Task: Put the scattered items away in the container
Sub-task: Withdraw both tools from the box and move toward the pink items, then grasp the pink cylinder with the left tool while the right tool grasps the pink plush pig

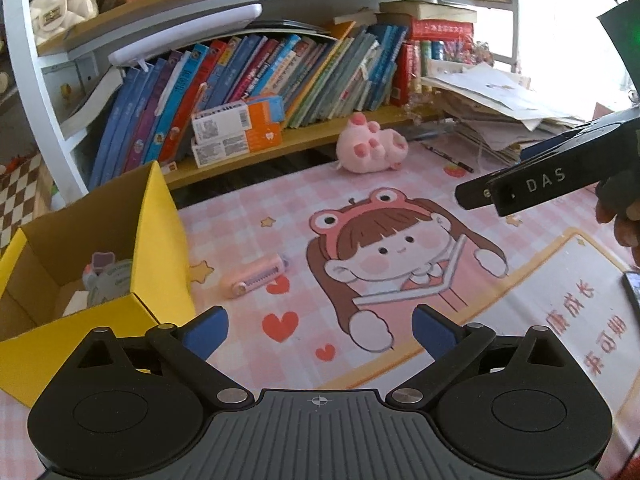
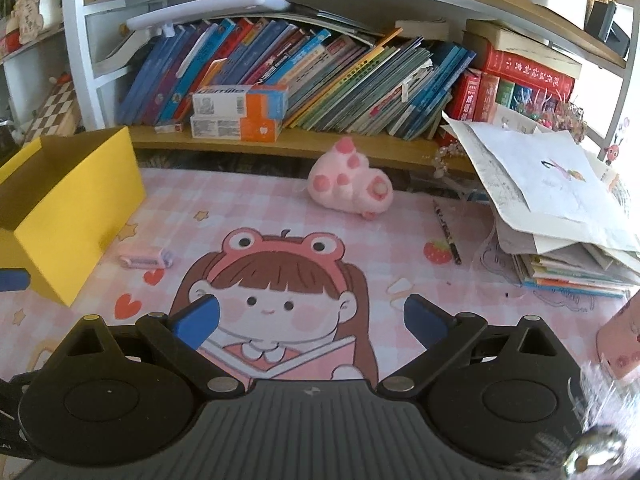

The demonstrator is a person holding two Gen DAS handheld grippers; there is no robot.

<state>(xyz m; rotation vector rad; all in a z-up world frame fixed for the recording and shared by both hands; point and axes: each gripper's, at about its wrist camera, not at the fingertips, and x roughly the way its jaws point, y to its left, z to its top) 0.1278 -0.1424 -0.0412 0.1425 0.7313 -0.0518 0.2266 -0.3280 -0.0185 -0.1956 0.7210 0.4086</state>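
Observation:
A yellow cardboard box (image 1: 160,240) stands open at the left of the pink cartoon desk mat (image 1: 400,208), with a few small items inside (image 1: 106,276). It also shows in the right wrist view (image 2: 76,216). A small pink device (image 1: 258,276) lies on the mat just right of the box, also visible from the right wrist (image 2: 146,257). A pink plush paw (image 1: 370,146) (image 2: 350,188) sits near the shelf. A pencil (image 2: 447,231) lies by the papers. My left gripper (image 1: 320,330) is open and empty above the mat. My right gripper (image 2: 312,322) is open and empty.
A bookshelf with leaning books (image 2: 320,76) and stacked orange-white cartons (image 2: 240,112) runs along the back. A pile of papers and books (image 2: 560,208) fills the right side. A phone (image 1: 632,292) lies at the mat's right edge. The right gripper's body (image 1: 540,188) shows at the left view's right.

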